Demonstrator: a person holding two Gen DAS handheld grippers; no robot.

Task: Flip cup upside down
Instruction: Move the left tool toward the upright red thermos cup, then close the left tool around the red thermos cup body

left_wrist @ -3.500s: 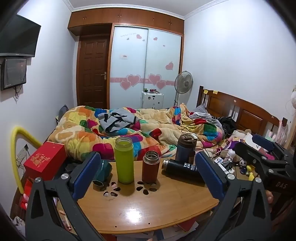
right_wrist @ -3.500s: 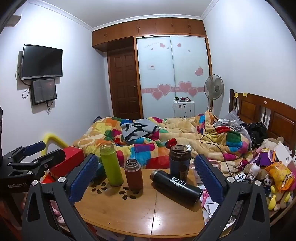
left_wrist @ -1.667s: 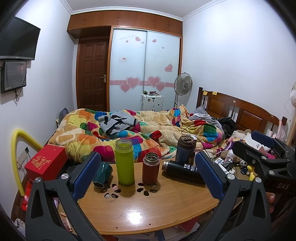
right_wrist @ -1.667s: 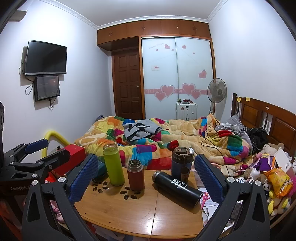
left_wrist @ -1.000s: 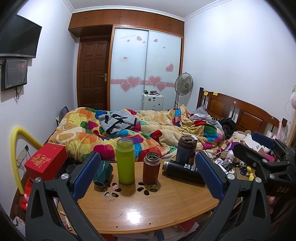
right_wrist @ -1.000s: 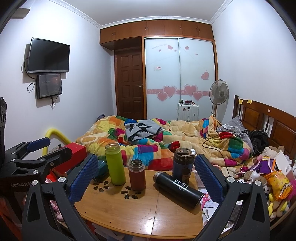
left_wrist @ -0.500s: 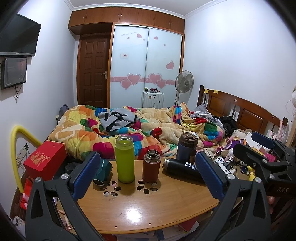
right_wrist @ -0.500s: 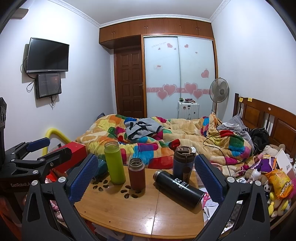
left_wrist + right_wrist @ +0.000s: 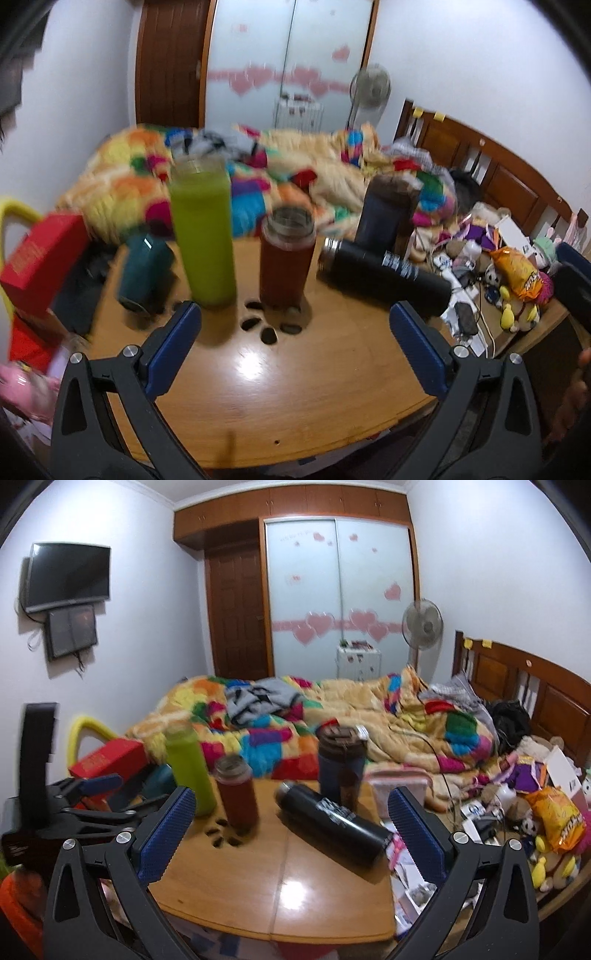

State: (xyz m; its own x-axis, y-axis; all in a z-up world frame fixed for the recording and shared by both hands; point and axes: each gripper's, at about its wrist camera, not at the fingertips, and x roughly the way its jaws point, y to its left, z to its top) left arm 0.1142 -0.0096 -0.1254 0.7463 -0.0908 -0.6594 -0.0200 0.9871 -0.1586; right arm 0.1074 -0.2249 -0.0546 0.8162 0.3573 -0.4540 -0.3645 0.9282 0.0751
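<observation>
- Two grippers, left gripper [image 9: 295, 334] and right gripper [image 9: 291, 821], hang wide open and empty over the near part of the wooden table [image 9: 332, 402].
- The likely target, the brown cup [image 9: 287, 256], stands upright mid-table, mouth up, just right of the green bottle [image 9: 204, 236].
- Risk: the green bottle stands close to the cup, so a wide jaw could knock it over; the black flask [image 9: 384, 275] lying right of the cup could roll.
- Motion blur smears both views; whether the cup holds liquid is unclear.
- The teal cup [image 9: 144, 269], left of the green bottle, is too blurred to judge.
</observation>
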